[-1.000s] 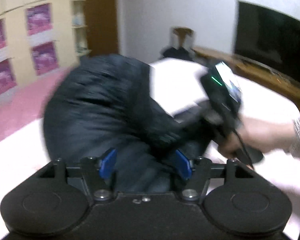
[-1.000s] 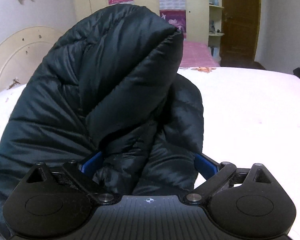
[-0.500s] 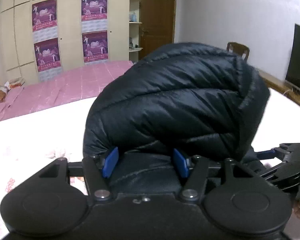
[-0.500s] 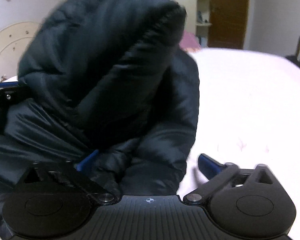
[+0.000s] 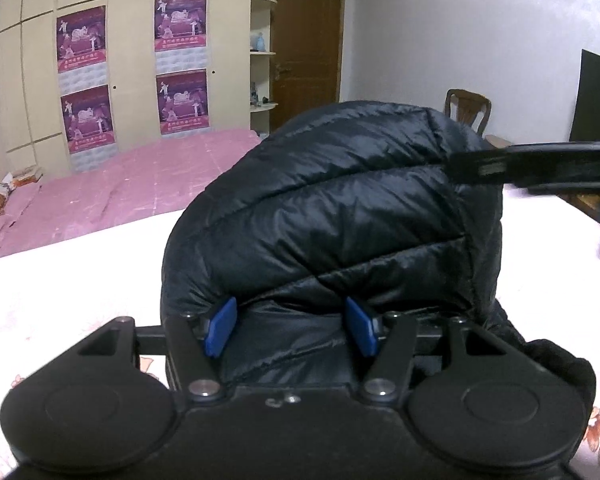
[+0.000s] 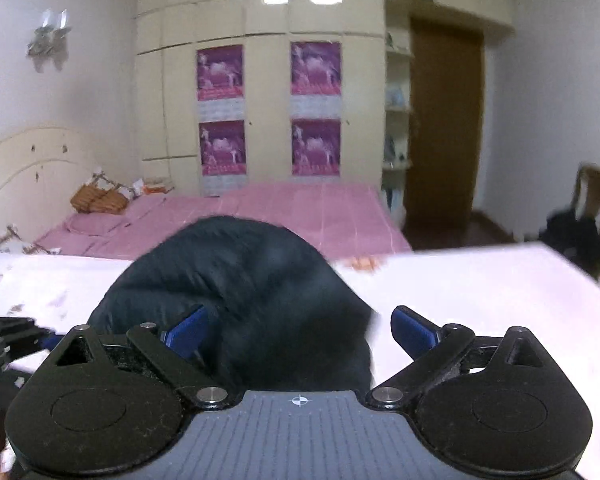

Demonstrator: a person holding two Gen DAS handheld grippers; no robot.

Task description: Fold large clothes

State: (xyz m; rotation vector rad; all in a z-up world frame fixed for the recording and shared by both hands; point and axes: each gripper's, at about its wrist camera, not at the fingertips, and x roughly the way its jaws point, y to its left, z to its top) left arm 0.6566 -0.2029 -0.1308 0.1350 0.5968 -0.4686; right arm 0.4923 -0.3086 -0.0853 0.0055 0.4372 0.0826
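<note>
White bed (image 5: pixel 80 280) bears a puffy, quilted black jacket (image 5: pixel 332 216), bunched up.

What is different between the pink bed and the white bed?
The pink bed is plain pink, while the white bed has little flower prints. The pink bed stands farther off, by the wardrobe; the white bed is nearest the cameras. The black jacket lies on the white bed; the pink bed has a brown woven thing on it instead. Both are flat, covered beds.
</note>
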